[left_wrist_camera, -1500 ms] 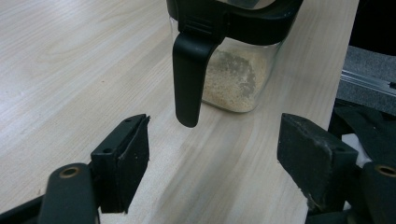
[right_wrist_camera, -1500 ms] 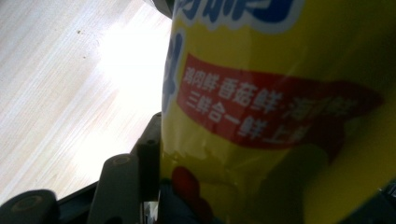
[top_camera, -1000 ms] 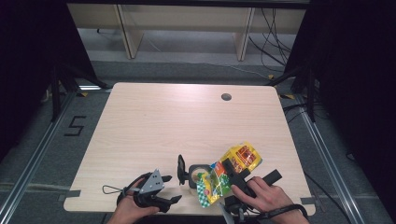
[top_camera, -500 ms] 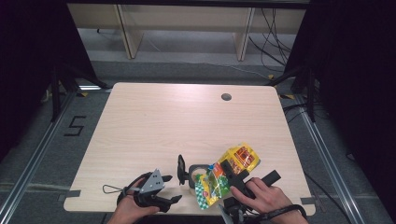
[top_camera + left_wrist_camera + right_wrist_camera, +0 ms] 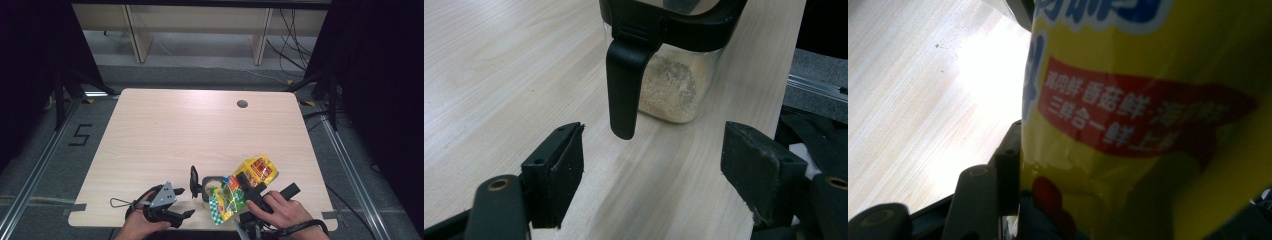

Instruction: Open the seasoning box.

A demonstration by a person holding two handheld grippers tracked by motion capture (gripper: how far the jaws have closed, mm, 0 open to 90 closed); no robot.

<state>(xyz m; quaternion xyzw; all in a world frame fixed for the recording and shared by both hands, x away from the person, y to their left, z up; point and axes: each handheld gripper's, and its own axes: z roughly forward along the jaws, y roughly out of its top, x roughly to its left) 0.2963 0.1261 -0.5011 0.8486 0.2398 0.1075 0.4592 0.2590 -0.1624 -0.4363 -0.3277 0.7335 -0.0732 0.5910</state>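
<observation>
Right hand-held gripper (image 5: 247,187) clamps the yellow packet (image 5: 239,188) tilted over the jar (image 5: 212,186).

Both grippers are black. The left gripper (image 5: 181,202) carries a grey three-cornered plate and a thin looped cable. Its square pads (image 5: 567,172) look scuffed, with brass-ringed screw holes behind.

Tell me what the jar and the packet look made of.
Jar: likely clear glass or hard plastic, since pale powder shows through; its lid and flap look like matte black plastic. Packet: glossy printed plastic film, creased and reflecting light.
</observation>
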